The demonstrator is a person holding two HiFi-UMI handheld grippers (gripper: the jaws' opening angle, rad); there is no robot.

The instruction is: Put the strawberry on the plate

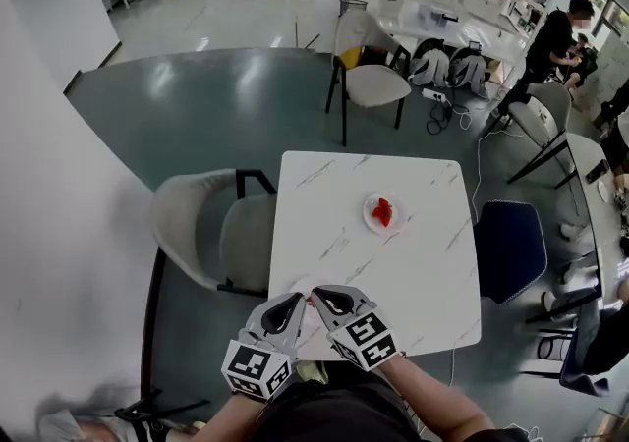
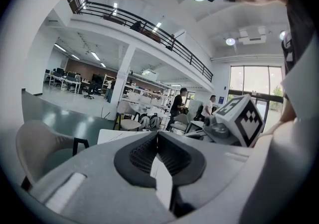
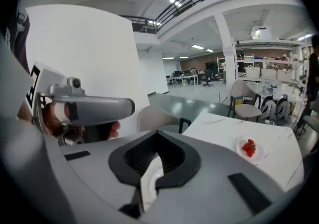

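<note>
Head view looks steeply down on the table; both gripper views face low across it.

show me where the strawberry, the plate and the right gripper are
strawberry (image 1: 383, 213), head view, middle of the red fruit
plate (image 1: 368, 208), head view, bare white rim left of the fruit
right gripper (image 3: 157, 133), right gripper view, where its closed tips meet

No legible text, label, brand, number or sign anywhere.
</note>
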